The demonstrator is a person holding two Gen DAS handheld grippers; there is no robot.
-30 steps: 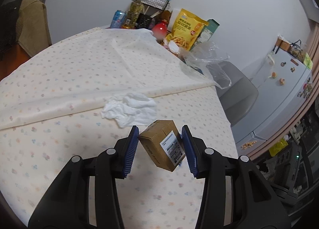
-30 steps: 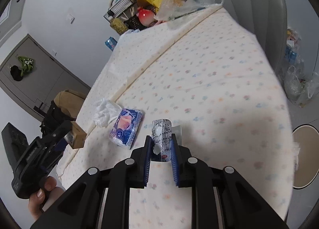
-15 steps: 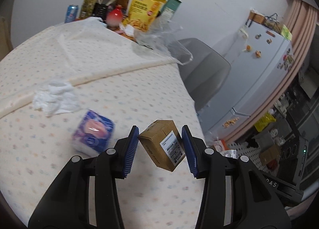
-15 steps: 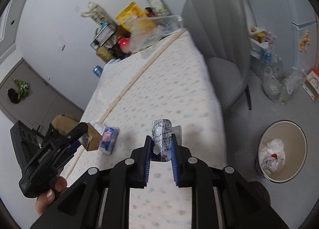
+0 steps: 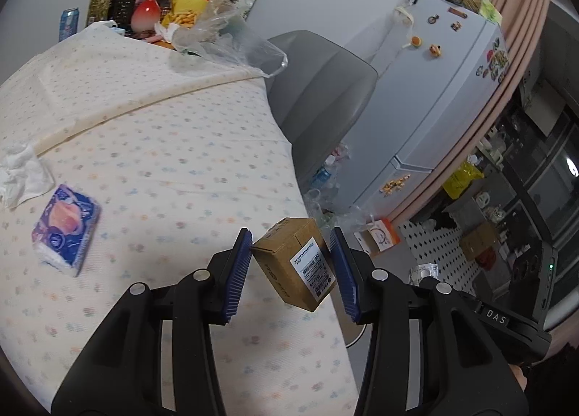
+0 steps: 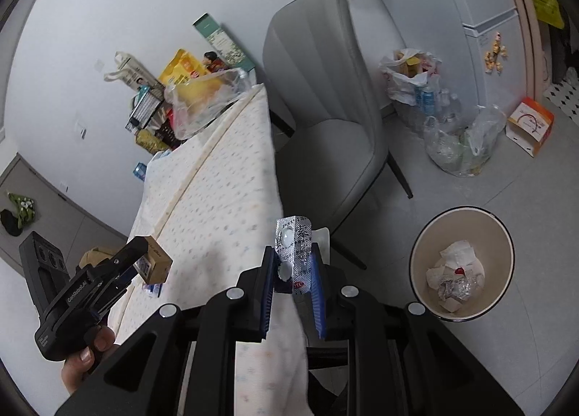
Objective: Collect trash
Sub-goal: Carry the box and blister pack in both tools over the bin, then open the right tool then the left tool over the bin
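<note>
My left gripper (image 5: 291, 235) is shut on a small brown cardboard box (image 5: 296, 267) with a white barcode label, held in the air over the table's right edge. The right wrist view shows the same gripper (image 6: 134, 260) and box (image 6: 157, 260) at the lower left, with a hand on the grip. My right gripper (image 6: 291, 249) is shut on a silver blister pack (image 6: 295, 253) that stands upright between its blue pads. A cream trash bin (image 6: 466, 208) stands on the floor to the lower right, with crumpled paper and wrappers inside.
On the dotted tablecloth (image 5: 181, 148) lie a purple tissue pack (image 5: 67, 229) and a crumpled white tissue (image 5: 21, 173). Snack bags and bottles crowd the far end. A grey chair (image 6: 325, 90) stands beside the table. Bags of bottles (image 6: 459, 141) and an orange box (image 6: 530, 124) sit by the fridge (image 5: 445, 90).
Both grippers have swung right, from over the tabletop to its right edge, each keeping its item. The bin and floor have come into the right wrist view.
</note>
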